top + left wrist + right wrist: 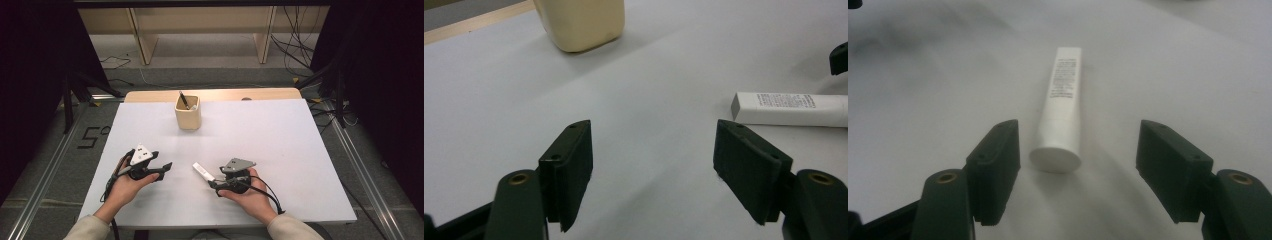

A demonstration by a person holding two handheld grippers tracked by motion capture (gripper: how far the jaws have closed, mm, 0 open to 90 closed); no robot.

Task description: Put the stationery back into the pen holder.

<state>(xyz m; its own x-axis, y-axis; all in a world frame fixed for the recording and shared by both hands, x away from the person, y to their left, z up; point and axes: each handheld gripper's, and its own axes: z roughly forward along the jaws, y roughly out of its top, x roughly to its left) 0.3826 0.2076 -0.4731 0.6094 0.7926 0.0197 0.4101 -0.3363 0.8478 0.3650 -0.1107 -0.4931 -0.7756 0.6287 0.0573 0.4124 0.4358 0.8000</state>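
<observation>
A white tube (202, 171) with small printed text lies flat on the white table top (280, 145), between the two hands. In the right gripper view the tube (1062, 107) points away from me, its round cap end just between the open jaws of my right gripper (1078, 162), touching neither pad. My right gripper (215, 184) sits low at the tube's near end. My left gripper (164, 170) rests to the left, open with nothing between its jaws (653, 170); the tube (791, 109) lies off to its right. A cream pen cup (188, 113) holding a dark pen stands at the back.
The cream cup (581, 22) is ahead of the left gripper at the far edge. A wooden strip (215, 94) borders the table's back. Floor cables (295, 42) and shelf legs lie beyond; dark stands flank both sides.
</observation>
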